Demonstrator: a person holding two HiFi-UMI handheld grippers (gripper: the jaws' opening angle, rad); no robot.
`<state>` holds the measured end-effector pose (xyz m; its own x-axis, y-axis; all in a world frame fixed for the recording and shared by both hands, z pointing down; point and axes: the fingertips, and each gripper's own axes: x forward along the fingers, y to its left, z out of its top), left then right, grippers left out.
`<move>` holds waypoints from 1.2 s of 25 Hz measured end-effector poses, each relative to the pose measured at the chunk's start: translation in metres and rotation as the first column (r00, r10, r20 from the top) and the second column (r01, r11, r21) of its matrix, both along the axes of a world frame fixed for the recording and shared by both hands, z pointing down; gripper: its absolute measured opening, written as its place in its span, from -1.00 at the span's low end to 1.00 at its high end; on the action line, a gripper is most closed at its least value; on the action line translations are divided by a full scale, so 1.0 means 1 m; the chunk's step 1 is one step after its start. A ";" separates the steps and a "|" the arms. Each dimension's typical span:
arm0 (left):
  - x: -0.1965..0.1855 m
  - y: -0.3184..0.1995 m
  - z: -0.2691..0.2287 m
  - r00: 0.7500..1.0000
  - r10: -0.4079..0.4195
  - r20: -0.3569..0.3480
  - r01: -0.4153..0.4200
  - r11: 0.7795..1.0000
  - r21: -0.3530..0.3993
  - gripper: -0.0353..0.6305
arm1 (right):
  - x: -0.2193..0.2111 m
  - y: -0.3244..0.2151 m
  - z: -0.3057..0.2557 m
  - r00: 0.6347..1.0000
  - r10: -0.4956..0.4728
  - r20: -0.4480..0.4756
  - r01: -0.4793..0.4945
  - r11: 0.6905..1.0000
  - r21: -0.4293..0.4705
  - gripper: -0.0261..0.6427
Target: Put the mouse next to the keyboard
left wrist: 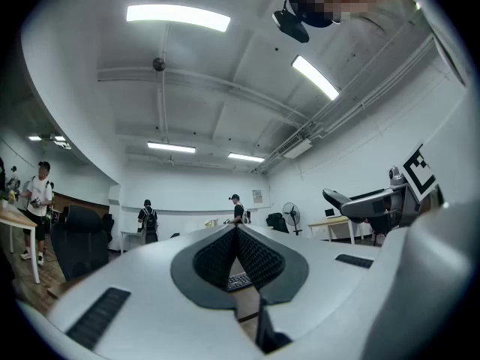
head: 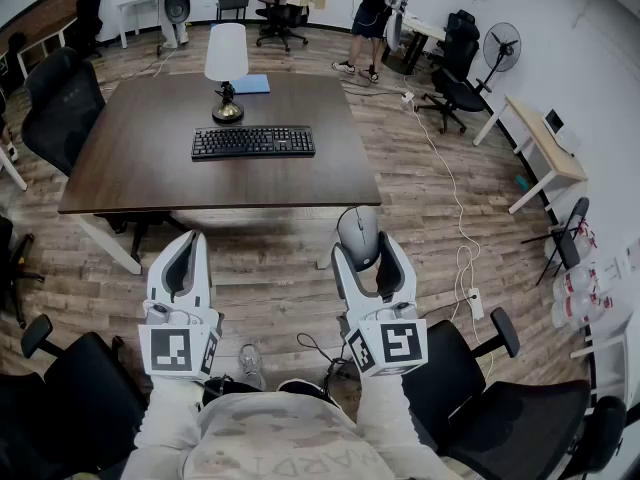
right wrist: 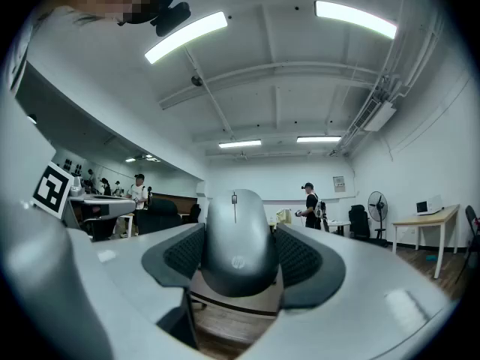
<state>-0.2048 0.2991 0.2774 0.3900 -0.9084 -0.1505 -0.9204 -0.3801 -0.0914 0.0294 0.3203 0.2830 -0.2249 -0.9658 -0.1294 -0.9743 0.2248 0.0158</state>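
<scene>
In the head view my right gripper [head: 364, 258] hangs in front of the dark table [head: 140, 173], over the wooden floor. It is shut on a grey mouse [head: 358, 234], whose front sticks out past the fingertips. In the right gripper view the mouse [right wrist: 236, 235] fills the gap between the ribbed pads [right wrist: 185, 255], logo toward the camera. The black keyboard [head: 253, 141] lies mid-table, well beyond both grippers. My left gripper [head: 183, 258] is level with the right one, shut with nothing in it. In the left gripper view its pads [left wrist: 259, 259] meet at the tip, and a bit of keyboard [left wrist: 238, 280] shows below.
A lamp with a white shade [head: 226, 68] stands just behind the keyboard, with a blue notebook [head: 250, 84] beyond it. Black office chairs [head: 62, 103] flank the table and stand near me [head: 480, 393]. A white cable [head: 455, 203] runs across the floor at right. A person [head: 372, 18] stands far back.
</scene>
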 end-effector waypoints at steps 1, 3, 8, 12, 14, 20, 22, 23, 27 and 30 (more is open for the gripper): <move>-0.002 -0.002 0.001 1.000 0.000 0.000 0.000 1.000 0.002 -0.88 | -0.001 -0.002 0.001 1.000 0.000 -0.002 0.000 1.000 0.002 0.00; -0.004 -0.006 0.002 1.000 -0.002 0.000 0.002 1.000 0.005 -0.88 | -0.004 -0.005 0.002 1.000 -0.001 -0.011 0.001 1.000 0.005 0.00; -0.005 -0.021 0.002 1.000 -0.002 -0.002 0.002 1.000 0.007 -0.88 | -0.004 -0.018 0.004 1.000 0.002 -0.028 -0.002 1.000 0.006 0.00; -0.008 -0.041 0.003 1.000 0.005 -0.001 -0.005 1.000 0.007 -0.88 | -0.006 -0.037 0.005 1.000 0.017 -0.023 -0.017 1.000 0.002 0.00; -0.011 -0.053 0.004 1.000 0.009 0.002 -0.009 1.000 0.008 -0.88 | -0.008 -0.048 0.006 0.999 0.029 -0.016 -0.028 1.000 0.004 0.00; -0.021 -0.089 -0.003 1.000 0.023 0.013 -0.024 0.999 0.045 -0.88 | -0.020 -0.080 0.002 0.999 0.036 -0.025 -0.036 0.999 0.012 0.00; -0.025 -0.100 -0.005 0.999 0.030 0.016 -0.031 0.998 0.062 -0.88 | -0.025 -0.089 0.001 0.998 0.047 -0.031 -0.046 0.999 0.021 0.00; -0.027 -0.105 -0.005 0.999 0.035 0.017 -0.036 0.997 0.067 -0.88 | -0.027 -0.094 0.001 0.998 0.053 -0.032 -0.052 0.998 0.024 0.00; -0.035 -0.123 -0.001 0.998 0.053 0.021 -0.054 0.995 0.078 -0.88 | -0.035 -0.107 0.005 0.996 0.075 -0.041 -0.074 0.997 0.035 0.00; -0.040 -0.135 0.003 0.998 0.057 0.011 -0.058 0.995 0.078 -0.88 | -0.039 -0.117 0.007 0.995 0.091 -0.047 -0.089 0.995 0.033 0.00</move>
<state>-0.2449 0.1643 0.2802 0.4427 -0.8701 -0.2167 -0.8964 -0.4235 -0.1311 -0.0092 0.2035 0.2898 -0.1442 -0.9780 -0.1508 -0.9884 0.1350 0.0690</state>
